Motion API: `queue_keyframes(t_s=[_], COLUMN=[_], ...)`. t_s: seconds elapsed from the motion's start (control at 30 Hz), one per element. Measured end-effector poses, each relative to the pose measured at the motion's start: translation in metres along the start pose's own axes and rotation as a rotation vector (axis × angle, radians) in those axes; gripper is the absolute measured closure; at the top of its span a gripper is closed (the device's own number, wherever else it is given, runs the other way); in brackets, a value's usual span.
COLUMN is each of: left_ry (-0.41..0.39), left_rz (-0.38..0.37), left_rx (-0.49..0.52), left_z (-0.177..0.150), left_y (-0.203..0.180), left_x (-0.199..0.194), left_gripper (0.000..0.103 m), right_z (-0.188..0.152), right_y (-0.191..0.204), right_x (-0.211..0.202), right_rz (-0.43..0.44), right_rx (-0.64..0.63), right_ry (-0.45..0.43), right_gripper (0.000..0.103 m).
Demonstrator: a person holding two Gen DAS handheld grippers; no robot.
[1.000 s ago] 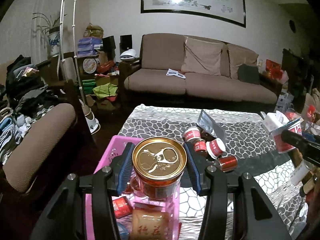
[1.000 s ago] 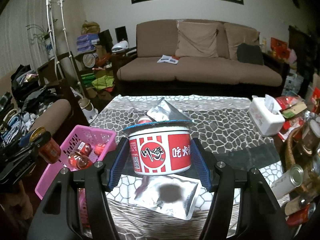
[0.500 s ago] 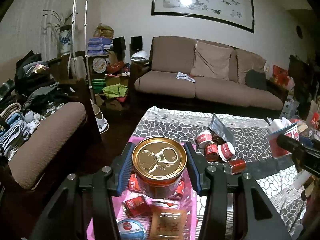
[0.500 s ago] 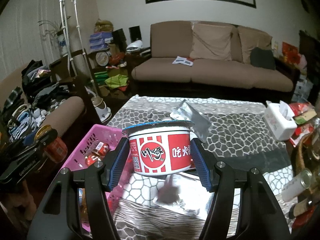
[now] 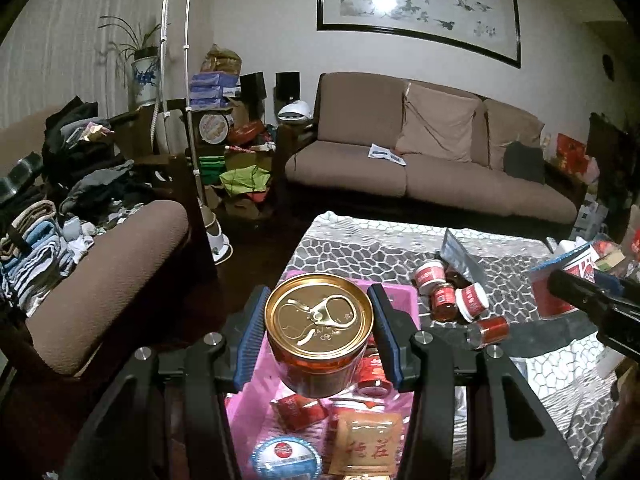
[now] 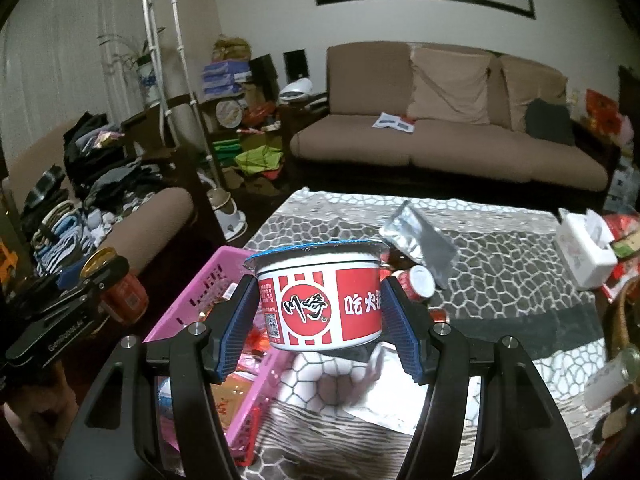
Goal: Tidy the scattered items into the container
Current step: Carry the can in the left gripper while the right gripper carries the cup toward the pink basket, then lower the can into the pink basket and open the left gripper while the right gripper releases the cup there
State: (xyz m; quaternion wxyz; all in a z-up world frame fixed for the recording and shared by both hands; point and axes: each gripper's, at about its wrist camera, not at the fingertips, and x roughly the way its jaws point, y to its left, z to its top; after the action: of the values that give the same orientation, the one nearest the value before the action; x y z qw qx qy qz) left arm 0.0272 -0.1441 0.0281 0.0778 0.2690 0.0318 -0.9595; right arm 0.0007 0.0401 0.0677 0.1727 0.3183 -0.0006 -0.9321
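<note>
My left gripper (image 5: 319, 336) is shut on a red can with a gold pull-tab lid (image 5: 319, 330) and holds it above the pink basket (image 5: 394, 292), which holds several red packets and jars. My right gripper (image 6: 318, 320) is shut on a red and white instant noodle bowl (image 6: 318, 300) and holds it above the table just right of the basket (image 6: 188, 312). The left gripper with its can (image 6: 120, 292) shows at the left of the right wrist view. The noodle bowl (image 5: 560, 284) shows at the right of the left wrist view.
Several small red jars (image 5: 456, 296) and a silver foil pouch (image 5: 460, 252) lie on the patterned table (image 5: 360, 248). Another foil pouch (image 6: 384, 400) lies under the bowl. A tissue box (image 6: 584, 248) and cans stand at the right. An armchair (image 5: 108, 272) stands to the left.
Both grippers have moved left with their loads. The can now hangs further over the basket's near part, and the noodle bowl has come closer to the basket's right rim.
</note>
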Motion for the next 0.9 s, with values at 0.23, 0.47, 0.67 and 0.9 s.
queue_keyframes(t_s=[0.23, 0.47, 0.67, 0.9], left_ry=[0.028, 0.058, 0.088, 0.113], left_rz=[0.018, 0.046, 0.044, 0.042], left_rx=[-0.011, -0.035, -0.028, -0.022], left_z=[-0.009, -0.016, -0.019, -0.021], left_y=[0.021, 0.044, 0.039, 0.038], left_x=[0.011, 0.02, 0.027, 0.036], left_gripper=[0.053, 0.053, 0.053, 0.053], right_z=[-0.002, -0.014, -0.032, -0.039], right_y=[0.021, 0.037, 0.053, 0.063], right_x=[0.021, 0.057, 0.087, 0.096], right_rz=[0.054, 0.123, 0.163, 0.171], right_rx=[-0.026, -0.025, -0.066, -0.097], right_ry=[0.02, 0.06, 0.1, 0.117], right_gripper=[0.043, 0.043, 0.043, 0.043])
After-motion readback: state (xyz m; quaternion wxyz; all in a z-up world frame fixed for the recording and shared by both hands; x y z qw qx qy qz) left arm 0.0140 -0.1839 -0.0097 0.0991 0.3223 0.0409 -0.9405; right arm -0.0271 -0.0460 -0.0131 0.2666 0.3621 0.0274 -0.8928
